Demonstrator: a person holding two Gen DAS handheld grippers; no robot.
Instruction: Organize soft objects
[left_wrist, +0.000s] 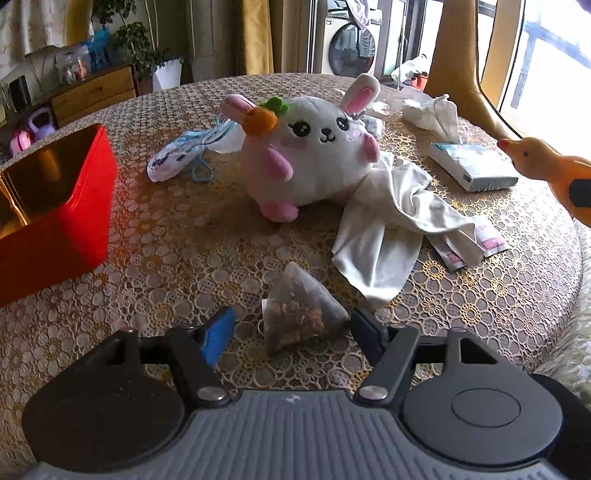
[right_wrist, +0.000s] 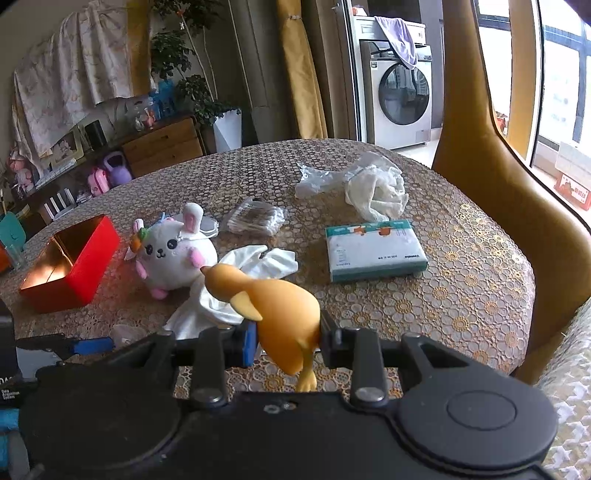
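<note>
A pyramid tea bag (left_wrist: 301, 314) lies on the lace-covered table (left_wrist: 177, 258), between the fingers of my left gripper (left_wrist: 293, 332). The jaws stand open, and a gap shows beside the blue pad (left_wrist: 218, 332). My right gripper (right_wrist: 286, 339) is shut on an orange rubber duck (right_wrist: 280, 306), held just above the table; the duck's head (left_wrist: 517, 147) shows at the right edge of the left wrist view. A white plush rabbit (left_wrist: 310, 155) with a carrot sits mid-table, partly on a white cloth (left_wrist: 391, 225). An open red box (left_wrist: 55, 206) stands at the left.
A tissue pack (right_wrist: 373, 251), a crumpled white wrapper (right_wrist: 373, 192) and a bag of cotton swabs (right_wrist: 255, 219) lie toward the far side. A face mask (left_wrist: 184, 155) sits behind the rabbit, a small sachet (left_wrist: 487, 242) under the cloth. A yellow chair (right_wrist: 498, 184) stands at the table's right.
</note>
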